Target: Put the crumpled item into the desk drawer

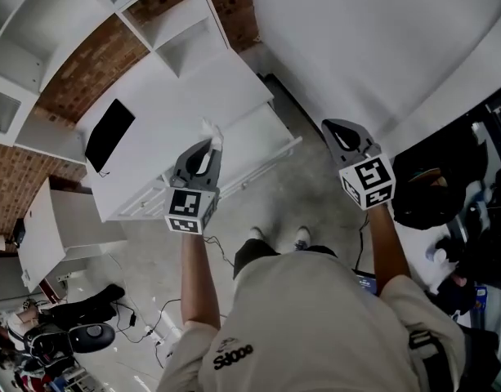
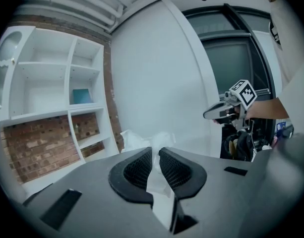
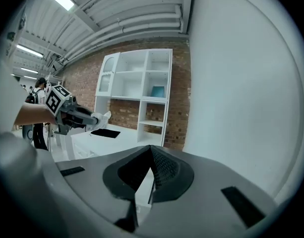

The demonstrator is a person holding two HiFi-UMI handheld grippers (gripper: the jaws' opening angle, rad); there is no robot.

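Crumpled white paper (image 2: 138, 139) is pinched between the nearly closed jaws of the left gripper (image 2: 155, 153), a strip of it running down between the pads and the bulk bunched beyond the tips. The gripper holds it in the air above the near right part of the white desk (image 1: 185, 96). Just to its right, what looks like a pulled-out drawer (image 1: 265, 141) juts from the desk's right end. The right gripper (image 3: 151, 151) hangs well off to the right, its jaws brought together with nothing between them. Judging by this, the pick-up is done; carrying the paper over the drawer, letting it go, and perhaps pushing the drawer shut remain.
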